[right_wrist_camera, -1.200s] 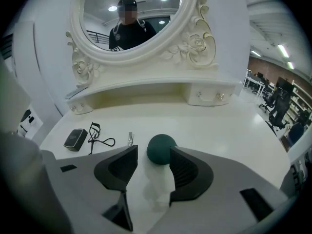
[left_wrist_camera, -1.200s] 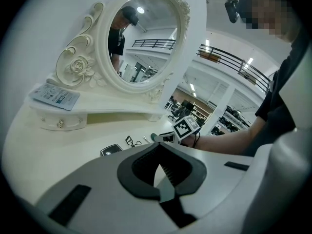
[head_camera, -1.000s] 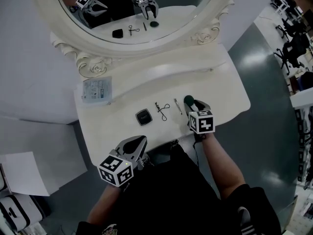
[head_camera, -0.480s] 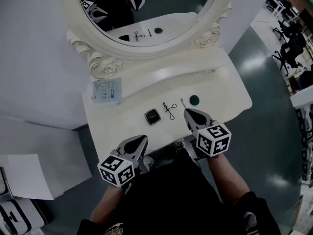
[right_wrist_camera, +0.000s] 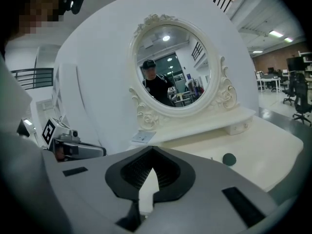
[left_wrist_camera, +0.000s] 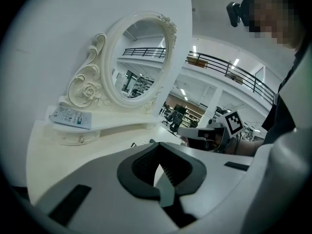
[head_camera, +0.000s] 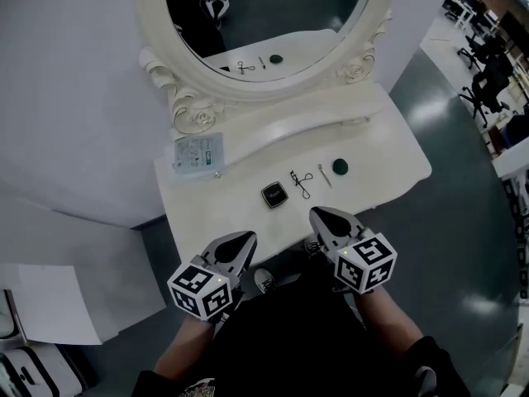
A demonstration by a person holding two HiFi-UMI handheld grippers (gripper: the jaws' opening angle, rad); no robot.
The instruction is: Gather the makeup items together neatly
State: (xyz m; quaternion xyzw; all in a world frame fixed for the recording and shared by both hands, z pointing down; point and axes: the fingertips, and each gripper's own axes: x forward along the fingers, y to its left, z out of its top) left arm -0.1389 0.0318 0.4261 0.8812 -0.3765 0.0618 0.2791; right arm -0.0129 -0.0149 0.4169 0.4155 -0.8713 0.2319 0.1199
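Four makeup items are lying in a row at mid-frame on the vanity table: one square compact, one eyelash curler and one slim stick, both lying lengthwise toward the mirror, and one round pad. Lower in the frame, the left gripper and right gripper are hovering with jaws together, empty.

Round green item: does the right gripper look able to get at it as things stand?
Probably yes. The right gripper, shut, hangs before the table, with bare tabletop between it and the round green item; a thin stick lies beside that item. The jaws must open first.
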